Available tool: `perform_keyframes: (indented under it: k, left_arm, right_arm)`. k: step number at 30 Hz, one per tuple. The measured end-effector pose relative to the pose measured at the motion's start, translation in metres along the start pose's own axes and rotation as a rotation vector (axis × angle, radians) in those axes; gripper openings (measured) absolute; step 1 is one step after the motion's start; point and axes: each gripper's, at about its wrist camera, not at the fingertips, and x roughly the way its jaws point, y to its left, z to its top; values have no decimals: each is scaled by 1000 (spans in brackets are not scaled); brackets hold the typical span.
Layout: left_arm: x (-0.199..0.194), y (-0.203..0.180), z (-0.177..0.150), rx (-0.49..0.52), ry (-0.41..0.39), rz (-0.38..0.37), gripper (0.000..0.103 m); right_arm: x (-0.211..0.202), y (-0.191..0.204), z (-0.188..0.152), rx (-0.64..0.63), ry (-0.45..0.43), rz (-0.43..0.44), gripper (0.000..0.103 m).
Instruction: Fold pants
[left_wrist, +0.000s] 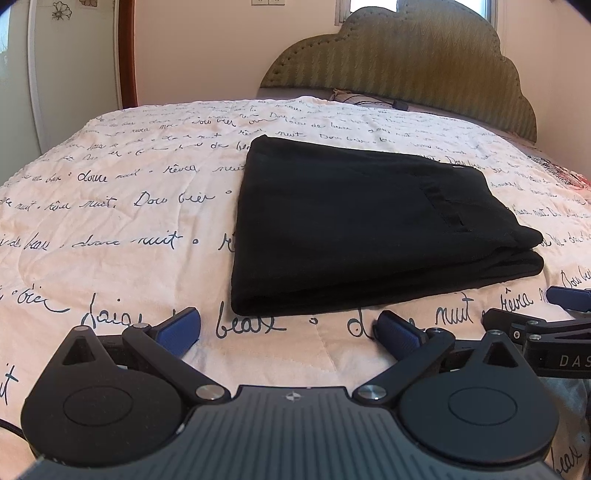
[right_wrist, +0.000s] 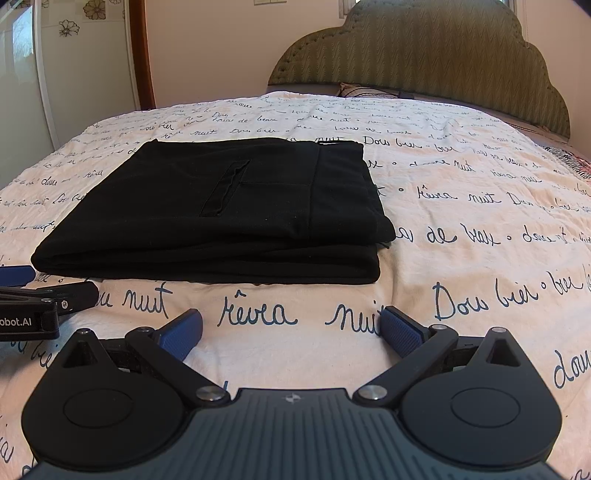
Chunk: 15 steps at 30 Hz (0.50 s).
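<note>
The black fabric pants (left_wrist: 369, 229) lie folded into a flat, layered rectangle on the white quilted bedspread with dark blue handwritten script (left_wrist: 129, 206), about midway across it, well short of the olive scalloped upholstered headboard (left_wrist: 406, 62) at the far edge. The left gripper (left_wrist: 291, 328) hovers just before the stack's near edge, blue-padded jaws spread wide, gripping nothing. The right gripper (right_wrist: 291, 328) sits beside it, equally spread and empty.

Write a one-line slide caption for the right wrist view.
Folded black fabric pants lie on the white script-printed bedspread; open right gripper holds nothing.
</note>
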Motion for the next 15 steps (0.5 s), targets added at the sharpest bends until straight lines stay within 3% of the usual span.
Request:
perform_keyframes:
  k: [15]
  left_arm:
    - [-3,6,-1,-46,-24,-30,103]
  right_arm:
    - [0,0,0,0,0,0,103]
